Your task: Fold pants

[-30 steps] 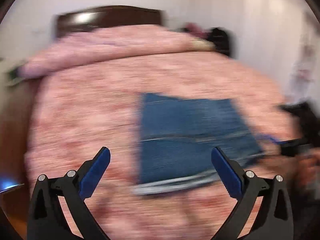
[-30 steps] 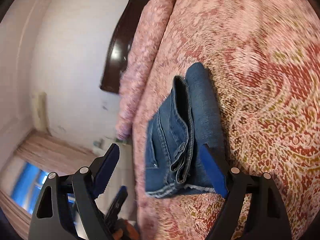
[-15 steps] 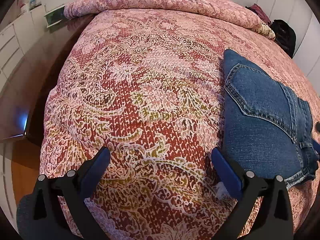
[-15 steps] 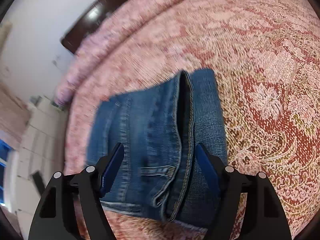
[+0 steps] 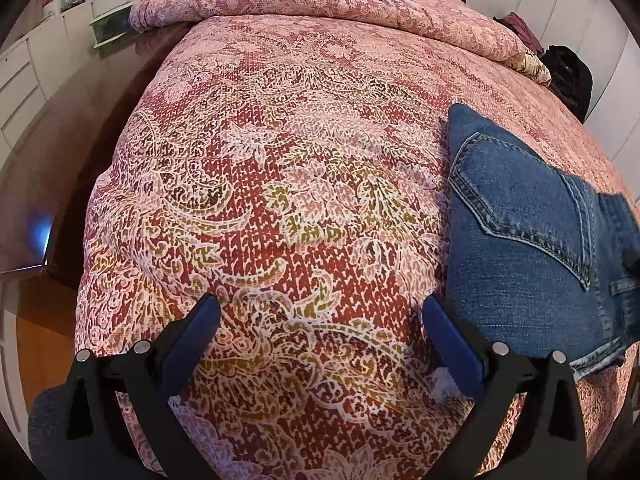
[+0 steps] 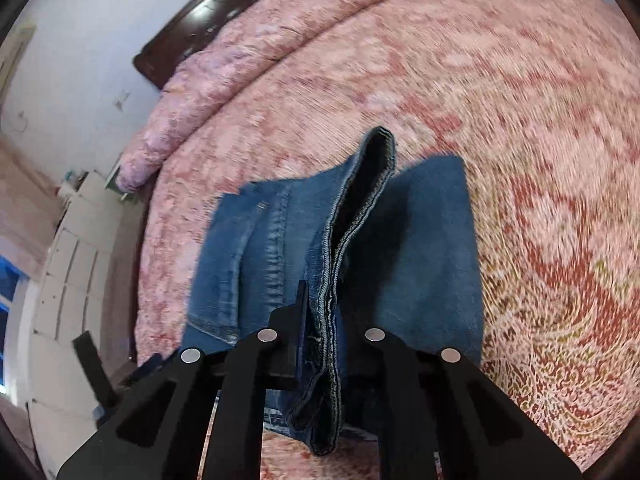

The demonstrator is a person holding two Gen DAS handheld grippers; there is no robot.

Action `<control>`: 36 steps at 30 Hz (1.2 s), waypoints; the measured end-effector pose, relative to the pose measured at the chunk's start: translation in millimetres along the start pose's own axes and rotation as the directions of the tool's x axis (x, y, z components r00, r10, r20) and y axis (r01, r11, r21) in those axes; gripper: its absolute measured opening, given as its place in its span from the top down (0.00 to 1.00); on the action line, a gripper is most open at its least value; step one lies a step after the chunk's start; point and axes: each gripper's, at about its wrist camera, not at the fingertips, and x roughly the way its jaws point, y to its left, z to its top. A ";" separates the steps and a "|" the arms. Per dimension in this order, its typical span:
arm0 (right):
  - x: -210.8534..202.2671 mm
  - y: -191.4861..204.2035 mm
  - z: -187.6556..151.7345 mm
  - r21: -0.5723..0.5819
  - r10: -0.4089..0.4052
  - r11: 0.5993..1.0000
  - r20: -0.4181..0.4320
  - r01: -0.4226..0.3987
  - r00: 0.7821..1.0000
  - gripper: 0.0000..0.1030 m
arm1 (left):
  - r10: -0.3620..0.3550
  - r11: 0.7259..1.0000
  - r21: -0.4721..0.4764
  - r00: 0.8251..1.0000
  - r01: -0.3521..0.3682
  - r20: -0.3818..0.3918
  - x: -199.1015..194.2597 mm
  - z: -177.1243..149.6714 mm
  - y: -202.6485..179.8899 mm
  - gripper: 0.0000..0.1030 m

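Observation:
The folded blue jeans lie on the patterned bedspread, back pocket up, at the right of the left wrist view. My left gripper is open and empty, low over the bedspread just left of the jeans. In the right wrist view the jeans fill the middle. My right gripper is shut on the waistband edge of the jeans, which stands up in a ridge between its jaws.
A rolled pink duvet lies across the head of the bed by a dark headboard. White cabinets stand beside the bed. Dark clothes sit at the far right corner.
My right gripper has closed on the waistband edge of the jeans; it was open over them before. My left gripper has held still for the last half second.

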 end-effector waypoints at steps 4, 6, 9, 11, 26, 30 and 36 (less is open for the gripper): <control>-12.5 14.8 11.6 -0.033 0.018 0.999 0.024 -0.017 1.000 0.90 | -0.003 1.000 -0.001 1.000 0.003 0.002 0.3 0.1 0.0 0.02; -17.6 19.2 16.8 -0.044 0.026 0.999 0.034 -0.024 0.999 0.90 | -0.016 1.000 -0.017 1.000 0.016 0.012 -1.2 0.9 2.6 0.02; -29.8 23.3 23.2 -0.055 0.040 0.998 0.057 -0.037 0.998 0.90 | -0.049 0.997 -0.065 0.998 0.051 0.037 -4.7 2.8 13.1 0.02; -37.2 25.1 27.4 -0.064 0.044 0.997 0.074 -0.039 0.996 0.91 | -0.062 0.993 -0.095 0.997 0.067 0.048 -6.3 3.8 19.7 0.02; -39.1 -45.1 6.2 0.154 0.044 0.987 0.034 -0.049 0.998 1.00 | -0.035 0.997 -0.067 0.999 0.037 0.030 -3.7 3.2 13.1 0.02; -25.7 -47.1 7.6 0.165 0.060 0.985 -0.008 -0.058 0.998 1.00 | -0.028 0.998 -0.062 0.999 0.029 0.029 -2.7 3.1 12.3 0.02; 3.8 -63.7 1.6 0.225 0.011 0.974 -0.085 0.008 0.996 1.00 | -0.032 0.997 -0.066 0.999 0.034 0.031 -3.1 2.9 12.2 0.02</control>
